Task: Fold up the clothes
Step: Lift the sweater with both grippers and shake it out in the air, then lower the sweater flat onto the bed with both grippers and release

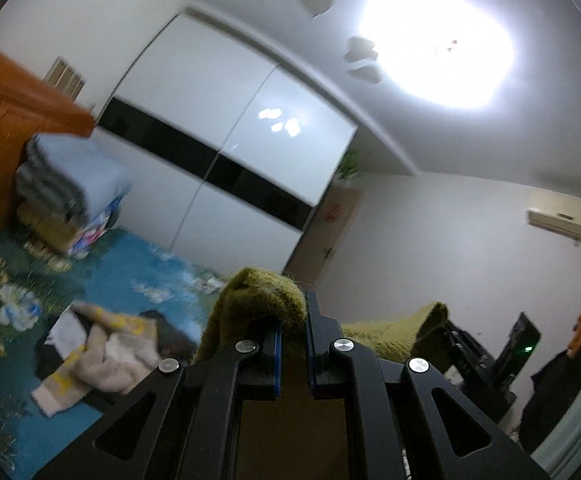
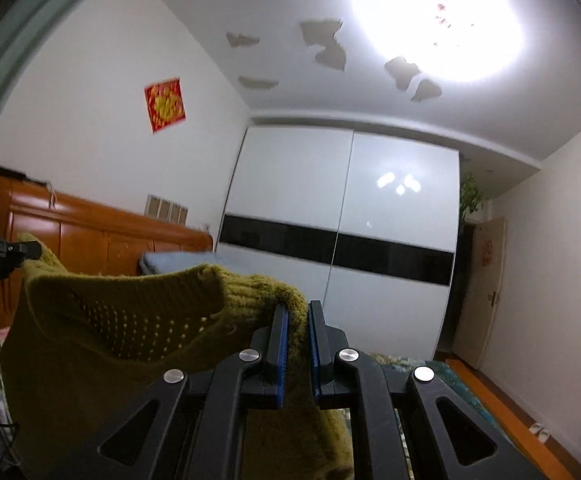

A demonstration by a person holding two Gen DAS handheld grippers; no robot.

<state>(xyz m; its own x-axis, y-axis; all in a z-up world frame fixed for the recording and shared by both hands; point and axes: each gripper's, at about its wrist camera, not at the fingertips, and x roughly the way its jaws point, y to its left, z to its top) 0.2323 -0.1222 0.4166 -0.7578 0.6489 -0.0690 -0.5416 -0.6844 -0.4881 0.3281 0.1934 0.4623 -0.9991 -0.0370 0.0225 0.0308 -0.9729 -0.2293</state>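
The olive sweater (image 2: 102, 320) is showing fuzzy, ribbed knit wool with an open-hole pattern. The black fingers (image 2: 278, 344) are looking like matt plastic with shiny metal rivets (image 2: 249, 355). The far wardrobe (image 2: 342, 216) is gleaming glossy white, and the headboard (image 2: 102, 232) is shining as varnished wood.

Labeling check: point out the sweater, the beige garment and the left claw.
sweater (image 2: 130, 320): right wrist view, on the knit body.
beige garment (image 1: 102, 364): left wrist view, on its crumpled middle, lying on the bedspread.
left claw (image 1: 293, 320): left wrist view, midway between fingertips, shut on sweater.
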